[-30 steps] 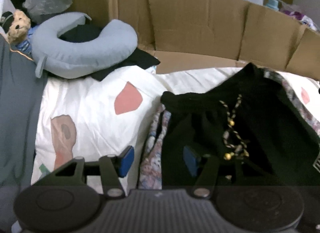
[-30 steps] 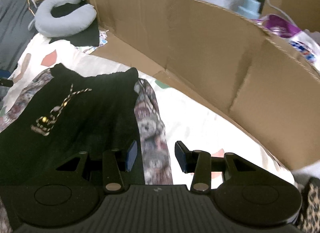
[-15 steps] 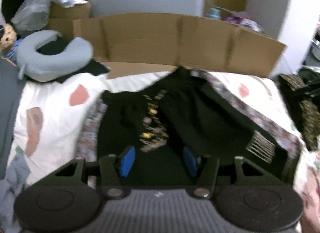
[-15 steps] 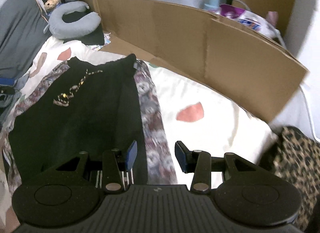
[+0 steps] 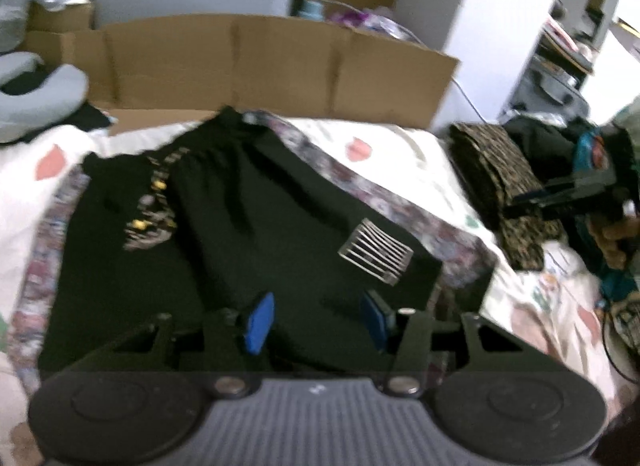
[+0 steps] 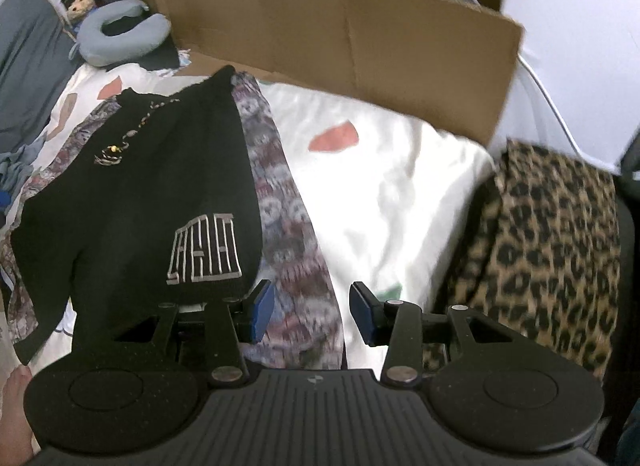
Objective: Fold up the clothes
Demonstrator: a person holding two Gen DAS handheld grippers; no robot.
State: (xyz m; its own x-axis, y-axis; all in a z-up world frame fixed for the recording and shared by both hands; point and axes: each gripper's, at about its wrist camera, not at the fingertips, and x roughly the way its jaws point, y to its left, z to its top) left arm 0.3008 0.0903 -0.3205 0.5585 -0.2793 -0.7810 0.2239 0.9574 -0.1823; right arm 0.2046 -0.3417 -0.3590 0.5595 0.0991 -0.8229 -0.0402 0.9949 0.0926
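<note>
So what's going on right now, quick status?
Both grippers open, nothing held: left gripper, right gripper. Black drawstring shorts spread flat over patterned floral cloth. Nothing in the way.

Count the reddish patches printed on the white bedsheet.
5, maybe more hidden: one beyond the black shorts, one far left, one near right; the right wrist view shows two more.

Soft, even indoor light fills both views, and the white patterned bedsheet (image 6: 400, 193) glares almost blank just beyond the right tongs (image 6: 312, 316). The left-wrist view is smeared by motion blur, worst to the right of the left tongs (image 5: 318, 324), while the black fabric shorts (image 5: 248, 234) ahead swallow detail. Fisheye bending curves the brown cardboard wall (image 6: 360, 29), and the corners darken.
</note>
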